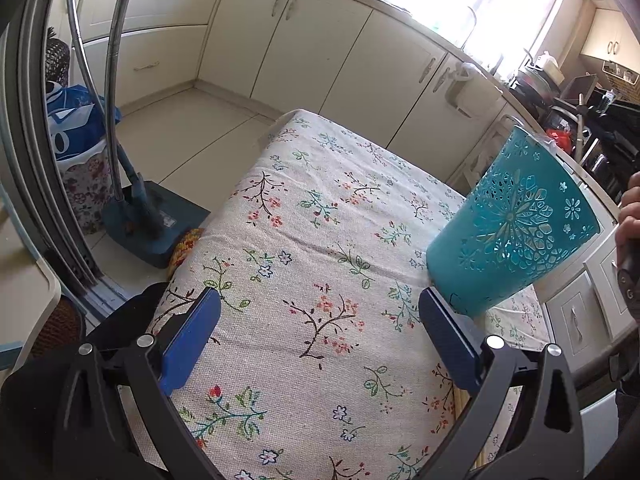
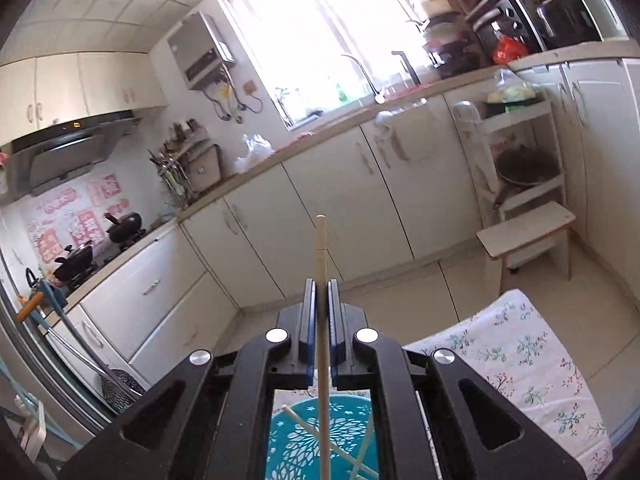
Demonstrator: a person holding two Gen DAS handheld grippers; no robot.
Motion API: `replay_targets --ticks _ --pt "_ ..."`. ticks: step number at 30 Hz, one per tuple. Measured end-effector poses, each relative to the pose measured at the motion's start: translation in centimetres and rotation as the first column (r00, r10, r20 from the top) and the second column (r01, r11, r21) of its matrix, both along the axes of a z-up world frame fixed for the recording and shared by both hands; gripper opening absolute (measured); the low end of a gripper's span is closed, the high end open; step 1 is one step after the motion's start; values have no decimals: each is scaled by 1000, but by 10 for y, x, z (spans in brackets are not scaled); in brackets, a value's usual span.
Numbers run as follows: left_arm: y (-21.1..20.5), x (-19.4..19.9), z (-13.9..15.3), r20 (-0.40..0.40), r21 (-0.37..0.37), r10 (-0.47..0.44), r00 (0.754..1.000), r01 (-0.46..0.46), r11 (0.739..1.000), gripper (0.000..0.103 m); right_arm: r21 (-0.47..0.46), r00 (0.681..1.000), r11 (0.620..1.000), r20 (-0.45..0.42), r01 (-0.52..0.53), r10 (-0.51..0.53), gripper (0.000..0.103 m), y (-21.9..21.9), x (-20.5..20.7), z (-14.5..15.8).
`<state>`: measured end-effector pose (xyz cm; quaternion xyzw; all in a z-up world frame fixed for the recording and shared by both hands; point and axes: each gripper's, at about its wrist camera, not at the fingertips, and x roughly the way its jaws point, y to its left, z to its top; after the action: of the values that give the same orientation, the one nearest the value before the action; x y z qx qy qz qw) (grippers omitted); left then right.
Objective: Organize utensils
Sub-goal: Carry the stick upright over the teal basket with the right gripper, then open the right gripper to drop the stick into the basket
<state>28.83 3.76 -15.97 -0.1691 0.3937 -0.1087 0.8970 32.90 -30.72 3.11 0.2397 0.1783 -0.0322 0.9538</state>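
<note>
A teal perforated utensil holder (image 1: 516, 224) stands on the floral tablecloth (image 1: 304, 240), just beyond my left gripper's right finger. My left gripper (image 1: 320, 320) is open and empty, low over the cloth. In the right wrist view my right gripper (image 2: 321, 296) is shut on a wooden chopstick (image 2: 321, 248), which runs between the fingers and points down into the teal holder (image 2: 320, 440) directly below. Two more chopsticks (image 2: 304, 424) lean inside the holder.
Cream kitchen cabinets (image 1: 320, 40) line the far wall. A steamer base (image 1: 156, 224) and a floral bin (image 1: 84, 192) stand on the floor left of the table. A white step stool (image 2: 528, 236) and a shelf rack (image 2: 516, 152) stand at right.
</note>
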Motion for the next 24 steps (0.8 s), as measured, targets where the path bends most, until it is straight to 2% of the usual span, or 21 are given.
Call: replay_targets --ticks 4,8,13,16,18,20,21,22,24 --pt "-1 1 0 -3 4 -4 1000 4 1000 95 -24 998 999 -53 -41 40 8 1 4 -10" --pt "-2 0 0 -3 10 -2 1000 2 1000 95 -30 996 997 -62 -71 70 16 9 -4 -14" --pt "-5 0 0 -7 22 -2 1000 3 1000 95 -105 993 990 68 -90 97 22 23 -51 20" --pt "-5 1 0 -8 29 -4 1000 4 1000 95 -155 981 985 163 -76 101 38 29 -92 44" --pt "-6 1 0 -9 32 -4 1000 4 999 95 -172 978 983 186 -66 98 42 33 -118 47" --pt "-7 1 0 -10 35 -4 1000 5 999 95 -187 984 978 133 -89 115 42 40 -138 29" --pt "-7 1 0 -10 37 -5 1000 5 999 95 -193 988 974 67 -121 137 42 45 -143 10" --pt "-8 1 0 -11 40 -6 1000 7 999 95 -194 985 965 -35 -175 171 42 53 -144 -14" --pt "-9 1 0 -13 46 -11 1000 11 999 95 -181 949 947 -224 -265 223 26 67 -140 -64"
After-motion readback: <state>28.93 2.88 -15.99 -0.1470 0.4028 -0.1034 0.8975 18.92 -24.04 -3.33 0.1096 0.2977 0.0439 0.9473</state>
